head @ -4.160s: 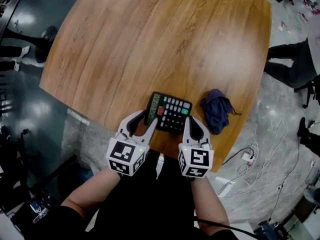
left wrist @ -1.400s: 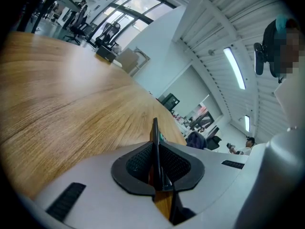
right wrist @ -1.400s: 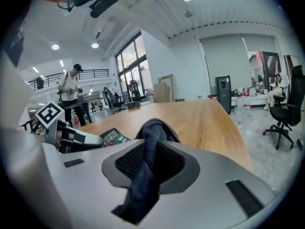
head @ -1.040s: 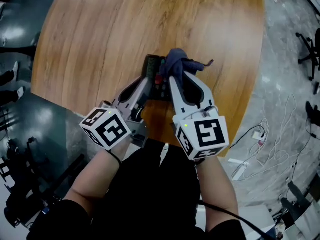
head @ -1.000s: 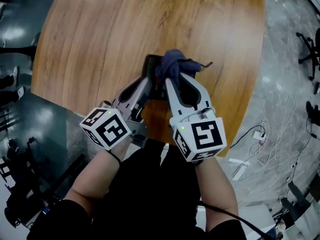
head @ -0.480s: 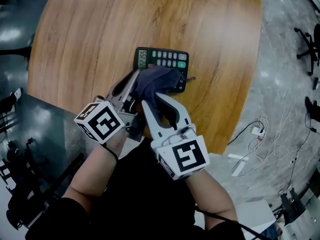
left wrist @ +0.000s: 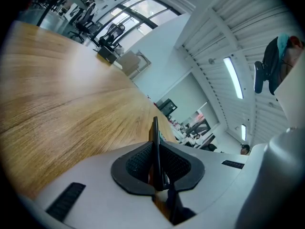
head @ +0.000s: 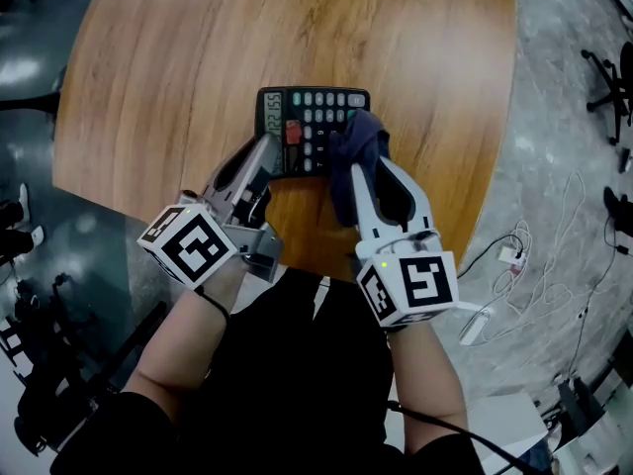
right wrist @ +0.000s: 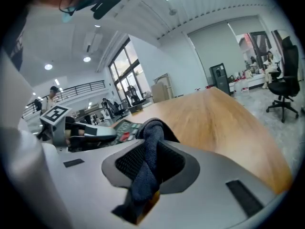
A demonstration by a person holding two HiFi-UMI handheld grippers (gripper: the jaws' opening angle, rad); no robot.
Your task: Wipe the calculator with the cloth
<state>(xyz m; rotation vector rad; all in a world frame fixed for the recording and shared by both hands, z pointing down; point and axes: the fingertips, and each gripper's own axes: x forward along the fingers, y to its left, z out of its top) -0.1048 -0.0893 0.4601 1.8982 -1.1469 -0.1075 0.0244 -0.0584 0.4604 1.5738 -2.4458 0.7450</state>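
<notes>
Left gripper [head: 267, 158] clamping on near-left edge of calculator [head: 315, 117], lying on wooden table [head: 198, 57]. Right gripper [head: 364, 171] pinching dark blue cloth [head: 358, 139], cloth resting over calculator's right side.

I see the table [head: 247, 38] bare beyond the calculator [head: 312, 127] and to either side, so there is wide room there; the near edge is crowded by the left gripper [head: 269, 156], clamped on the calculator's near left edge, and the right gripper [head: 368, 169], closed on the cloth [head: 358, 139] over its right end. Between them only a narrow strip of wood is free.
</notes>
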